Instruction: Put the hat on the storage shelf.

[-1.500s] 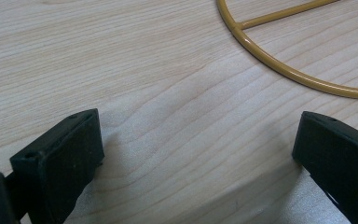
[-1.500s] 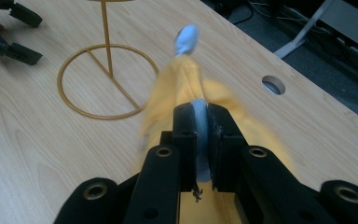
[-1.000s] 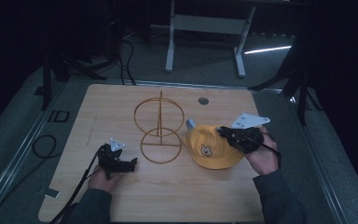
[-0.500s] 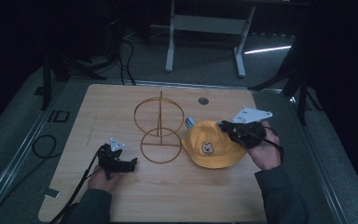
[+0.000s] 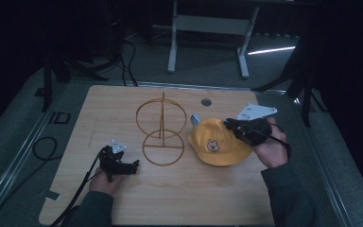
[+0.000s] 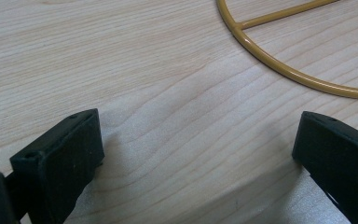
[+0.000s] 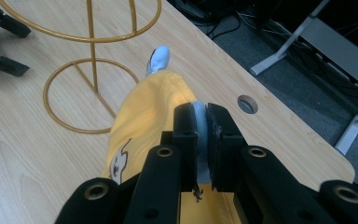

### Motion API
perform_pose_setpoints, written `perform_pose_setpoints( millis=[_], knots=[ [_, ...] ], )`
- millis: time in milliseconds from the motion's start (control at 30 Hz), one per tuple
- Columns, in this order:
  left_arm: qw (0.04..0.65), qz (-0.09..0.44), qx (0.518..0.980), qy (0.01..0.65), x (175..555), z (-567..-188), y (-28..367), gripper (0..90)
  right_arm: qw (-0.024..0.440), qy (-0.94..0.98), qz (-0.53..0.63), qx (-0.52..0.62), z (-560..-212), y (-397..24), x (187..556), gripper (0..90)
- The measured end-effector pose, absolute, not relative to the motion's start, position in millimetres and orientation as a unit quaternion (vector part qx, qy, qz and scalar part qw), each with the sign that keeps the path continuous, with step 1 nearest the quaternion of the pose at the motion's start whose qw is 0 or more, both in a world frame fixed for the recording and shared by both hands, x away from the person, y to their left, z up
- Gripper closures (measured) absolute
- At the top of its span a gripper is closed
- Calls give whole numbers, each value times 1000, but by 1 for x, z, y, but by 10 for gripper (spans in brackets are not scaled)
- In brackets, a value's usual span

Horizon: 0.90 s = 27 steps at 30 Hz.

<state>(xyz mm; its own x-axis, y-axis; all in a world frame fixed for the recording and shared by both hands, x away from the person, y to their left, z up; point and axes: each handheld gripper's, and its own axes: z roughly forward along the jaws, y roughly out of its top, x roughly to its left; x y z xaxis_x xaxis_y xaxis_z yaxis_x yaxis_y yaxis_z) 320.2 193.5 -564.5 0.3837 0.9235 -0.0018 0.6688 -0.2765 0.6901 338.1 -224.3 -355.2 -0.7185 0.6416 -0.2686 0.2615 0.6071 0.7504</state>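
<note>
- The floor mat (image 5: 56,117) left of the bench (image 5: 123,101) carries a pale mark that reads roughly as "ID" or "01"; it is too small and dim to say which.
- The yellow cap (image 5: 215,142) bears a small cartoon animal face on its front panel, seen in the high view and partly in the right gripper view (image 7: 119,164); it is a picture, with no letters beside it.
- No other text, brand, number or sign can be read, neither on the bench surface nor on the dark background.
</note>
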Motion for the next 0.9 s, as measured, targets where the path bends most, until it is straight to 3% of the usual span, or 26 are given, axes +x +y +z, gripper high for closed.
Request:
perform_pose_setpoints(
  millis=[467,900],
  knots=[
    [309,205,773,515,320,-564,194,19,224,858,336,317,-386,-250,360,810],
    [309,206,772,515,320,-564,194,19,167,896,279,303,-387,-249,372,616]
  ],
)
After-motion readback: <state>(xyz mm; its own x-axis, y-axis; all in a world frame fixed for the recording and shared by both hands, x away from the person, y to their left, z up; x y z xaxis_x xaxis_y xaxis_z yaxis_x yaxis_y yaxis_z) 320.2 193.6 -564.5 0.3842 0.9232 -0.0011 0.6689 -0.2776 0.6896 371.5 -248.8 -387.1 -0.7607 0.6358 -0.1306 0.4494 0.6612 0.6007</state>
